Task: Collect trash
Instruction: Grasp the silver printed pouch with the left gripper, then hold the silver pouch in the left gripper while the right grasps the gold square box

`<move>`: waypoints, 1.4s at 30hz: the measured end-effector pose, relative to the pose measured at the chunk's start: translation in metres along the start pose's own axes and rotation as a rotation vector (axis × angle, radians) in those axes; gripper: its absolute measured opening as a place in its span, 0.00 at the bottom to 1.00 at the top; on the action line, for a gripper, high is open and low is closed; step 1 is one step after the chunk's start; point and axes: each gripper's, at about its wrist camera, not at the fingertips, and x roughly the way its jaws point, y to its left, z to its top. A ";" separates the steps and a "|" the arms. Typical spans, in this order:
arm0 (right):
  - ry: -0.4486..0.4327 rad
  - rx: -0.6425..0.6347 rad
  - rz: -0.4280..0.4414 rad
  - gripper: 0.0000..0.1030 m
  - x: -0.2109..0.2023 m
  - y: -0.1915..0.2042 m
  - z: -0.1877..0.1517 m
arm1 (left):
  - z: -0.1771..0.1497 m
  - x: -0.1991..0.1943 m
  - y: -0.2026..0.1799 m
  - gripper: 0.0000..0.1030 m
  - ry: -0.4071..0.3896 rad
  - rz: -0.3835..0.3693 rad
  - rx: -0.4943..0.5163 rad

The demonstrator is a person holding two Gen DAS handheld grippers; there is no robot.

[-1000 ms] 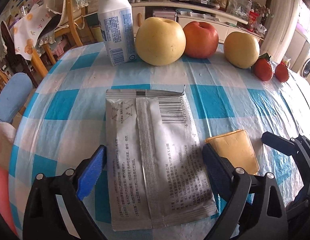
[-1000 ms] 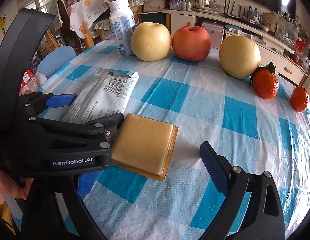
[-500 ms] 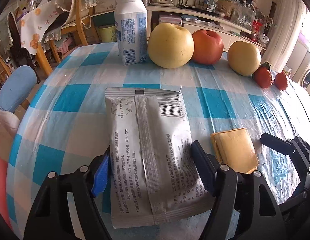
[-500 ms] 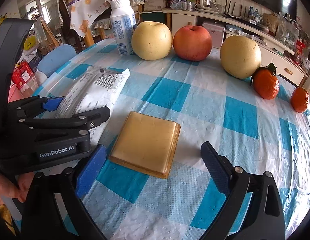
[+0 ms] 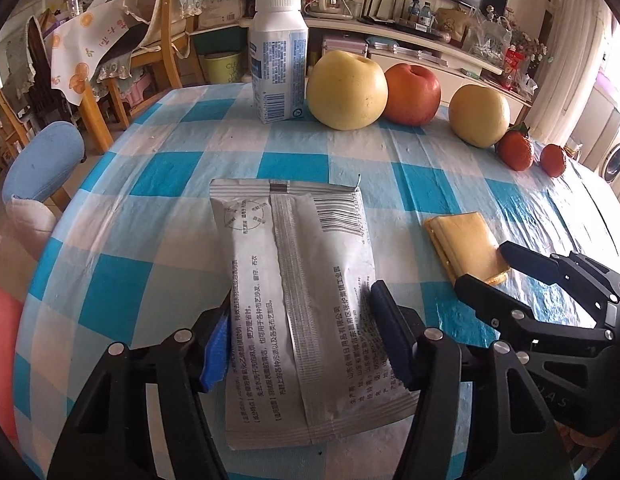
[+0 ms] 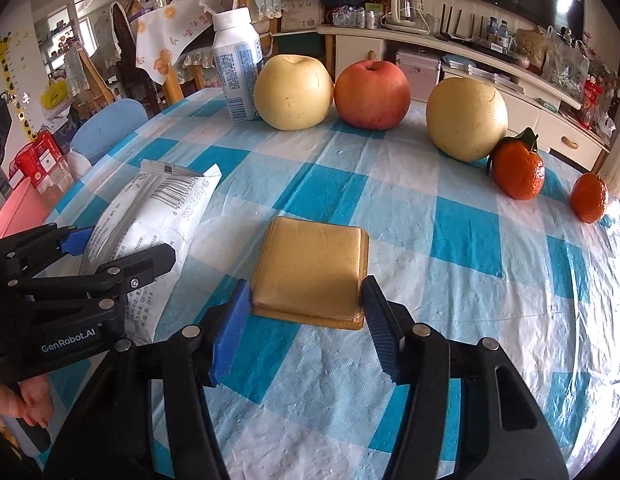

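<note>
blue-and-white checked plastic cloth [image 6: 461,236] covers the round table, and two pieces of trash lie on its near part. the flat grey printed wrapper with a barcode [image 5: 298,280] rests seam side up between the fingers of the left gripper [image 5: 306,344]; its jaws are closing, the blue pads at both long edges of the packet, and whether they already press on it i cannot tell. just to its right lies the square golden foil packet [image 6: 310,268], flat on the cloth, with the right gripper [image 6: 306,320] straddling its near end; those jaws are closing too, both pads touching the packet's side edges. the two grippers stand close beside each other, the wrapper's edge running under the left one's outer finger in the right wrist view.

along the far side stand a white plastic bottle with a blue label [image 5: 278,60], a pale yellow pear [image 5: 347,90], a red apple [image 5: 413,94], a second yellow pear [image 6: 465,118] and two small orange tangerines [image 6: 518,174], all well apart from the trash, none between the tongs and their packets. a blue padded chair back [image 5: 42,162] sits beyond the table's left edge. part of a person's hand [image 6: 26,402] shows under the left gripper's body.
</note>
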 end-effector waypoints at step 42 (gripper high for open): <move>-0.066 -0.040 0.053 0.56 -0.075 0.036 -0.068 | -0.084 -0.069 0.042 0.71 -0.005 -0.054 -0.025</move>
